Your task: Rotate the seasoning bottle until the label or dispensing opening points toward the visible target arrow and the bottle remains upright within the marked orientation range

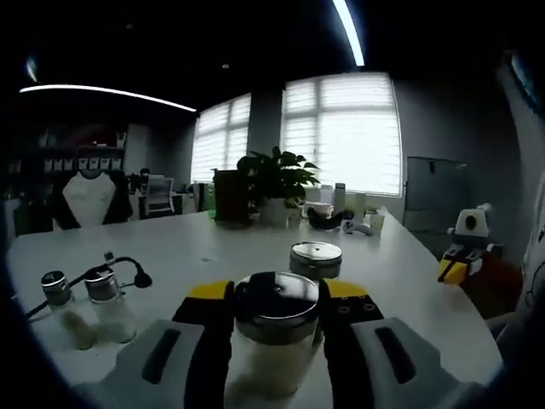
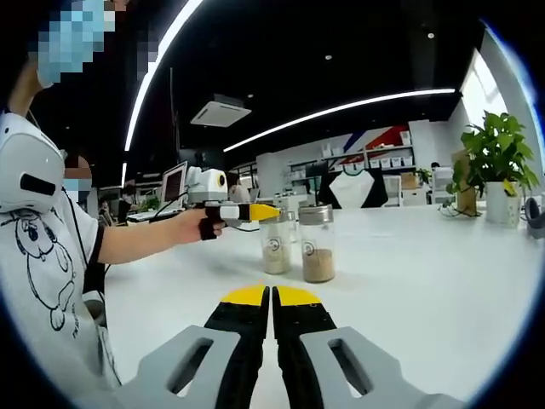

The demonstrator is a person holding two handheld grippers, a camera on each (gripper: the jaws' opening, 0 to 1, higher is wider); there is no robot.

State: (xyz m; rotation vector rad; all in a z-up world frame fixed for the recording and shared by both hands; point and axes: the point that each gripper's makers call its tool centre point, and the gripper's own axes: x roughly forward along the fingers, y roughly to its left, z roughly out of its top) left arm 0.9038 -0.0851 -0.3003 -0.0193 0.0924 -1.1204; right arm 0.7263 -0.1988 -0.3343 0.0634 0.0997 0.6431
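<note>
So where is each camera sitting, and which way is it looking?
Left gripper view: rides the left gripper, jaws shut on a seasoning bottle, facing the windows and plant.
Right gripper view: rides the right gripper, jaws shut and holding nothing, facing two bottles; the person's hand holds the left gripper there.
Shared: the white table, the plant, the left gripper.

A seasoning bottle (image 1: pixel 275 336) stands on the table (image 1: pixel 400 273), another jar (image 1: pixel 315 259) just behind.
</note>
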